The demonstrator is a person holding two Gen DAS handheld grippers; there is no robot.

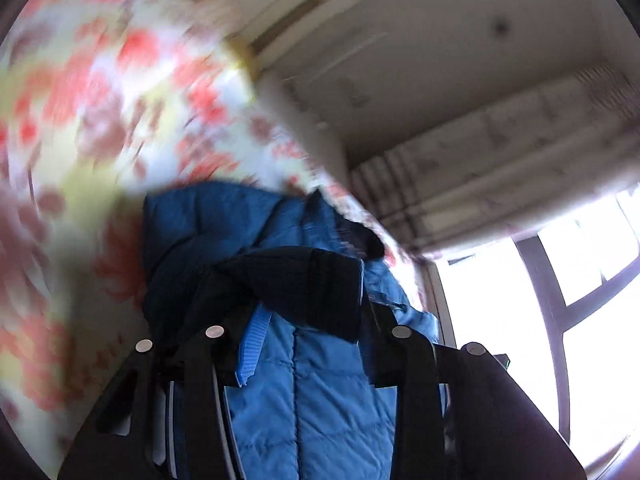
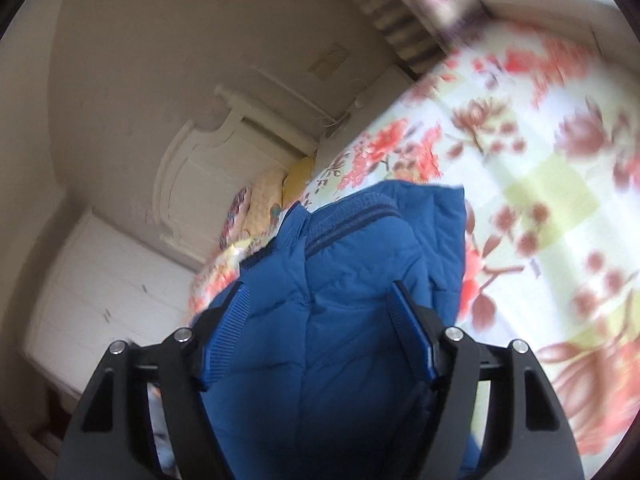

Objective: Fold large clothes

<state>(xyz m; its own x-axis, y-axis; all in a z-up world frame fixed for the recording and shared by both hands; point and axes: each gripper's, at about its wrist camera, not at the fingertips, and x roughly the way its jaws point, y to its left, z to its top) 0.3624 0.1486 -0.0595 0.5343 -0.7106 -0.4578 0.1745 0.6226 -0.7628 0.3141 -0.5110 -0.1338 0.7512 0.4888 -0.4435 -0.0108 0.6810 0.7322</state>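
Note:
A blue quilted jacket (image 1: 320,400) lies on the floral bedspread (image 1: 100,100) and fills the gap between the fingers of my left gripper (image 1: 308,332). Its dark knitted cuff (image 1: 304,280) drapes across the fingertips and hides the right one. The left pad (image 1: 250,350) shows its ribbed face beside the fabric, and the jaws stand a little apart. In the right wrist view the jacket (image 2: 340,260), with its zip at the top, bulges up between the fingers of my right gripper (image 2: 320,308). These jaws stand wide, and both blue pads are clear of the cloth.
The floral bedspread (image 2: 540,200) stretches off to the right. A cream headboard (image 2: 200,168), yellow pillows (image 2: 276,196) and a white bedside cabinet (image 2: 100,292) are at the left. A bright window (image 1: 520,320) is beyond the bed in the left wrist view.

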